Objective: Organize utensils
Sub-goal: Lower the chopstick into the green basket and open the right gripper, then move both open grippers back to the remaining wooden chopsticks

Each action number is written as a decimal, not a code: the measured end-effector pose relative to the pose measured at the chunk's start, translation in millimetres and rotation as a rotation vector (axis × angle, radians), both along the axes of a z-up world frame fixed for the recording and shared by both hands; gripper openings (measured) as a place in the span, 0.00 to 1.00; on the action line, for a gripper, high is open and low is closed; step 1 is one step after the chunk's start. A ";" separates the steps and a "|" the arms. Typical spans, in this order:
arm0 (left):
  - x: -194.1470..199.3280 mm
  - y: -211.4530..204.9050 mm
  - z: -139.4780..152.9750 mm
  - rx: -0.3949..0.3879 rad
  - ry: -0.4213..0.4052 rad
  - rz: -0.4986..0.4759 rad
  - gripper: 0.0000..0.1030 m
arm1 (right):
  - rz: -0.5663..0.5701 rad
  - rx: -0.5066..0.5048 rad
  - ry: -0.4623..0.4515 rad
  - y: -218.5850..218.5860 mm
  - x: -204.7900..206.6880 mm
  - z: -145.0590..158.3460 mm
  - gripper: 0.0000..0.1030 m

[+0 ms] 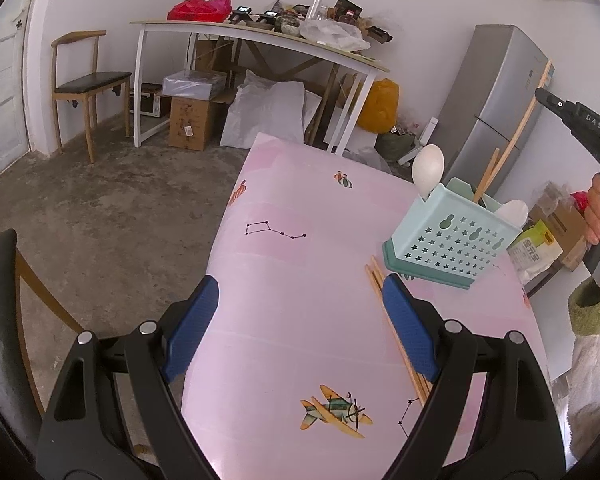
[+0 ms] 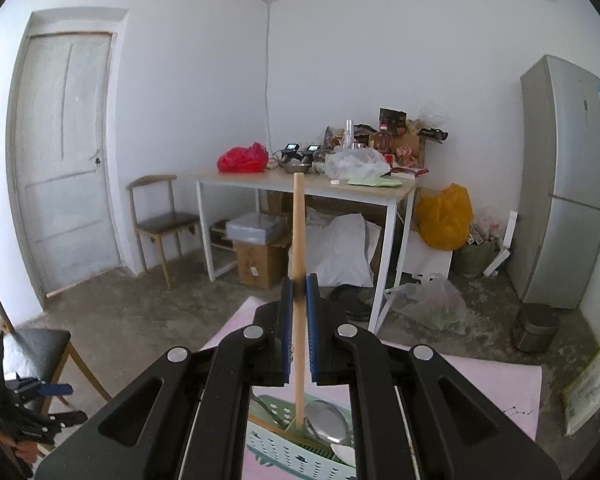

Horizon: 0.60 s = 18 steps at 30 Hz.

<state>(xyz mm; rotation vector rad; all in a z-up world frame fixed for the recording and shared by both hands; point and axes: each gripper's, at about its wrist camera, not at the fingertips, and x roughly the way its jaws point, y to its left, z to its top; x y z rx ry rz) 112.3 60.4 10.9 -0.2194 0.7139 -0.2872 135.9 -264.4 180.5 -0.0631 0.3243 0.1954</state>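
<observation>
Wooden chopstick (image 2: 299, 240) upright, right gripper (image 2: 300, 292) clamped

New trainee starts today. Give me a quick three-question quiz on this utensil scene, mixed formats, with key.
1. True or false: the right gripper is shut on a wooden chopstick.
2. What lies on the pink tablecloth beside the left gripper's fingers? A) chopsticks B) fork C) knife
3. Fill in: a white ____ stands in the utensil caddy.

Key: 1 true; 2 A; 3 spoon.
</observation>
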 end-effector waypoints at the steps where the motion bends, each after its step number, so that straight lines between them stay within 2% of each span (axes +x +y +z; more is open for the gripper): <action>1: 0.0 -0.1 0.0 -0.001 0.001 0.000 0.78 | 0.004 -0.010 0.008 1.9 0.0 -3.3 0.07; 7: -1.3 0.2 -0.8 0.001 0.002 0.004 0.78 | 0.019 -0.153 0.111 20.5 6.8 -43.9 0.07; 9: -1.2 0.7 -1.6 0.002 0.003 0.006 0.78 | 0.018 -0.187 0.154 23.6 6.4 -56.6 0.10; 10: -1.1 0.4 -2.4 0.002 0.006 0.007 0.78 | 0.011 -0.196 0.171 23.5 4.7 -61.8 0.14; 12: -0.8 0.7 -4.0 0.001 0.010 0.006 0.78 | -0.002 -0.184 0.180 18.4 -2.7 -66.6 0.41; 14: -0.6 0.0 -6.6 0.003 0.018 0.002 0.78 | -0.020 -0.149 0.162 10.8 -15.0 -65.2 0.54; 18: 1.4 -4.6 -11.1 0.004 0.033 -0.009 0.78 | -0.045 -0.053 0.136 -8.3 -39.7 -58.8 0.62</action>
